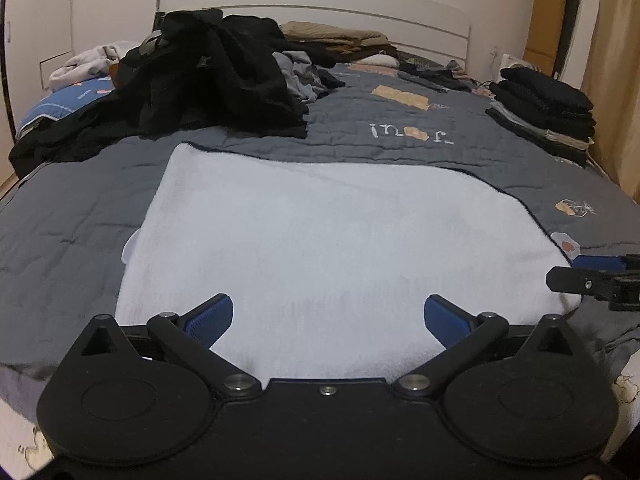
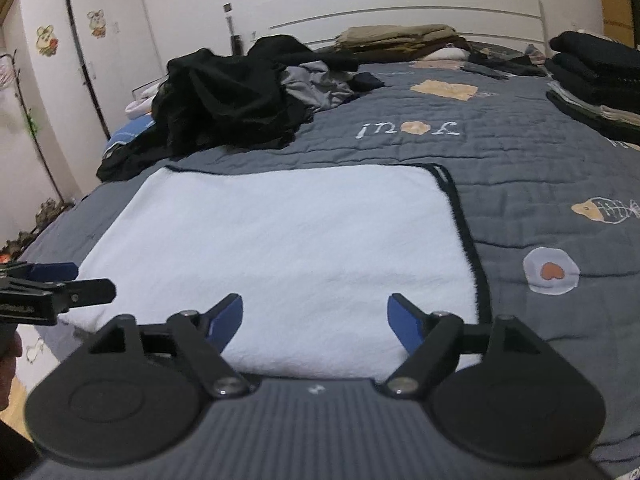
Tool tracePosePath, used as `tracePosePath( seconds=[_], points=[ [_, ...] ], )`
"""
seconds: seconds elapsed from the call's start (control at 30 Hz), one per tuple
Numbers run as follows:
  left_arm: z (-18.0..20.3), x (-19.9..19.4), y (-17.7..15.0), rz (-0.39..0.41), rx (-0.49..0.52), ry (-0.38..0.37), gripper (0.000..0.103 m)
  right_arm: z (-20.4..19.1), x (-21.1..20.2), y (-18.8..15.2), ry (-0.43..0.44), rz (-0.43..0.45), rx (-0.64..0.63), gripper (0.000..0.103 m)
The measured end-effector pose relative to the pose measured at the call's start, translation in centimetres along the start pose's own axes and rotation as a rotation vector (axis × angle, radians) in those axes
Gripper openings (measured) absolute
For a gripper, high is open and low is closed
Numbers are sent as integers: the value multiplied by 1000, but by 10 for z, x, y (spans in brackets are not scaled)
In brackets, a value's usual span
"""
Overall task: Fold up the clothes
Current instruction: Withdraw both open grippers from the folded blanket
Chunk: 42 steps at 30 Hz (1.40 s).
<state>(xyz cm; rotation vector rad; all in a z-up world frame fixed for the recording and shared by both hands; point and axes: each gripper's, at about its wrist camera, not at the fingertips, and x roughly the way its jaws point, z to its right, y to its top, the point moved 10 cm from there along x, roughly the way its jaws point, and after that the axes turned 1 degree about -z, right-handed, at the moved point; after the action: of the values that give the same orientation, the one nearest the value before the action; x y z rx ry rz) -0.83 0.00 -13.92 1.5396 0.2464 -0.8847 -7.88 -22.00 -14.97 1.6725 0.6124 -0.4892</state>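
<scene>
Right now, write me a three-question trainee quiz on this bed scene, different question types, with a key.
1. True or false: the left gripper has its jaws shut on the white towel.
2. Multiple choice: seen from the right wrist camera, where does the folded stack of dark clothes sit relative to the white towel? A) far right, near the bed edge B) on top of it C) under the black heap
3. Fill in: the unfolded black clothes pile lies on the grey ____, beyond the towel's far left corner.

Key: 1 false, both the left gripper and the right gripper are open and hold nothing; 2 A; 3 quilt.
</scene>
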Motion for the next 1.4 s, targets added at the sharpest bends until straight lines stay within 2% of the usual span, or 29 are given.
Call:
tracePosePath(
  seconds=[0.27, 0.43, 0.9, 1.4],
  points=[
    [-5, -10, -13, -5, -34, 32, 103, -24, 6, -15, 5, -64, -86, 83],
    [-5, -20, -25, -19, -79, 22, 103, -28, 1, -21, -4, -81, -56, 83],
    [14, -48, -48, -12, -52, 21, 103, -28, -29, -34, -35, -50, -22, 83],
    [24, -71, -62, 23, -92, 5, 103, -12, -49, -47, -73, -19, 16, 83]
  ],
)
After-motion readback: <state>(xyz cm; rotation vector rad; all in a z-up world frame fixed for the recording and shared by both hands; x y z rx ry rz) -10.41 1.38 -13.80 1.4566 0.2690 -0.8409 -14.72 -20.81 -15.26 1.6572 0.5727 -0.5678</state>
